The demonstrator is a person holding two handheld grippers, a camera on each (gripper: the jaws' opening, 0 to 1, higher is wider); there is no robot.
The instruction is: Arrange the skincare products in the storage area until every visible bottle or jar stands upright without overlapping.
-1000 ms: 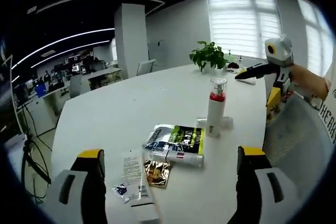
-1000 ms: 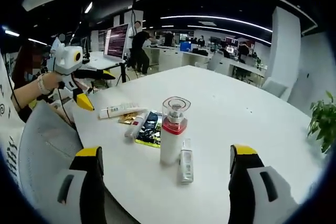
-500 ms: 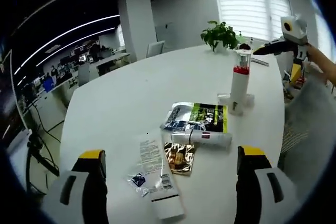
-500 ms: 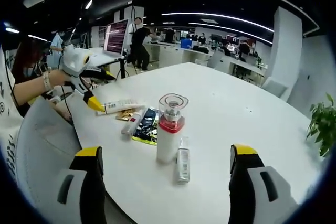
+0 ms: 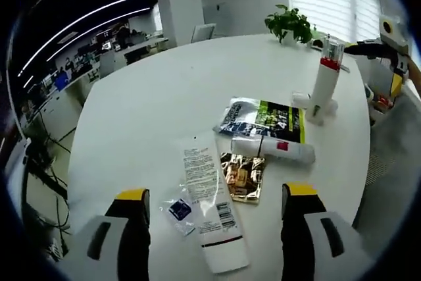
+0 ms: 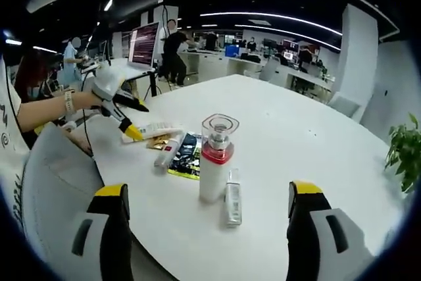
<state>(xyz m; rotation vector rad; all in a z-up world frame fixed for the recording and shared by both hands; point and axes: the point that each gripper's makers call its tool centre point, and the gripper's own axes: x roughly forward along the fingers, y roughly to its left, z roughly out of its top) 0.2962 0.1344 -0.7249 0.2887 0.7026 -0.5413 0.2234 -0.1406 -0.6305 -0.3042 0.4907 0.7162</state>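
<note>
- Your left tool (image 5: 209,202) has come down and in over the lying white tube (image 5: 212,207) since a second ago; the tube now sits between its jaws, which stand apart and touch nothing.
- Left gripper view, left to right: small clear sachet (image 5: 176,212) just beside the tube's left edge, then the tube flat with its printed side up, then a gold foil sachet (image 5: 242,176) touching the tube's right edge.
- Beyond the gold sachet: a white bottle with a red label (image 5: 274,147) lying on its side, overlapping the near edge of a dark and yellow-green pouch (image 5: 263,118).
- Further right: the tall white pump bottle with red collar and clear cap (image 5: 325,81) stands upright on the tabletop (image 5: 151,90); something small and white lies at its base, too small to tell.
- Potted plant (image 5: 289,24) at the far tabletop edge.
- Right gripper view: your right tool (image 6: 207,228) has jaws apart, holding nothing, well short of the upright pump bottle.
- Small clear vial (image 6: 233,197) lies flat just right of that bottle's base.
</note>
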